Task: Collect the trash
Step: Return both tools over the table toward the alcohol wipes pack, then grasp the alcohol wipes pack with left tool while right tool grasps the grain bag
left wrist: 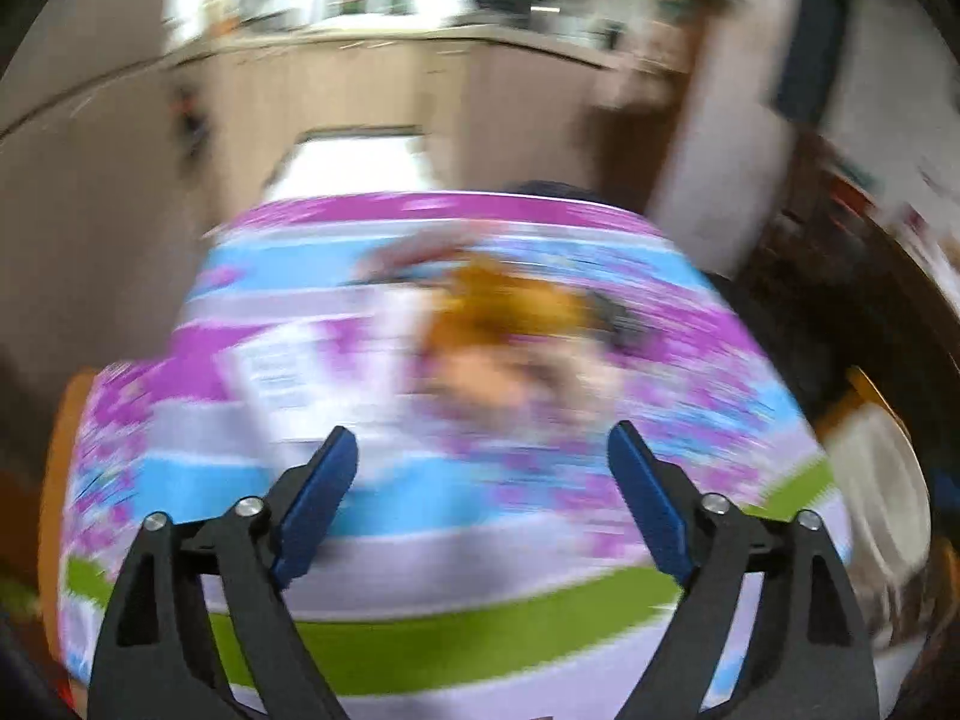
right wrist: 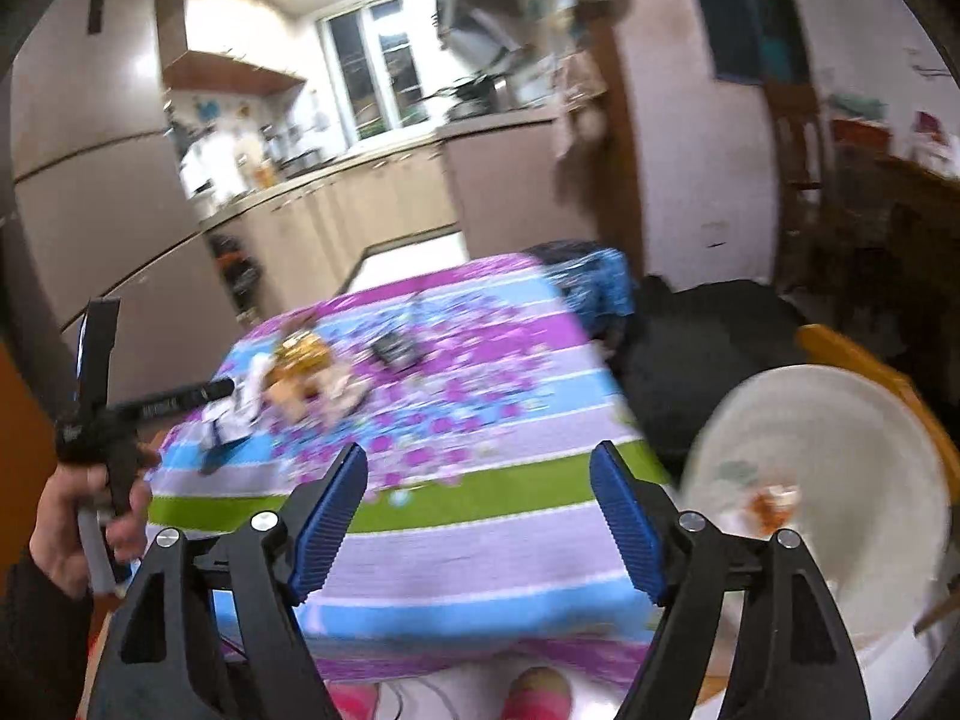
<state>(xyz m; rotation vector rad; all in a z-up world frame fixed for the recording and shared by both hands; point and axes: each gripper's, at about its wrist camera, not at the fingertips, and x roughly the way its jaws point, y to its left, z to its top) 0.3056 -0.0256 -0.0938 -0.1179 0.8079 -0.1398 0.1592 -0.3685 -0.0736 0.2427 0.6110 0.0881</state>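
Observation:
A heap of trash lies on the striped, flowered tablecloth [right wrist: 480, 540]: orange-brown wrappers [right wrist: 300, 360] beside white paper [right wrist: 240, 402]. In the left wrist view the picture is badly blurred; the same orange heap [left wrist: 510, 312] and white paper [left wrist: 282, 378] show beyond my left gripper [left wrist: 483, 450], which is open and holds nothing. My right gripper [right wrist: 480, 468] is open over the near part of the table, well short of the heap, also with nothing in it. A hand [right wrist: 78, 516] holds the left tool at the left edge of the right wrist view.
A white dish [right wrist: 828, 480] with orange scraps [right wrist: 771, 504] sits at the right on a wooden chair [right wrist: 852, 354]. A small dark object [right wrist: 396, 351] lies mid-table, and a blue bag [right wrist: 600, 282] is at the far corner. Kitchen cabinets [right wrist: 360, 210] stand behind.

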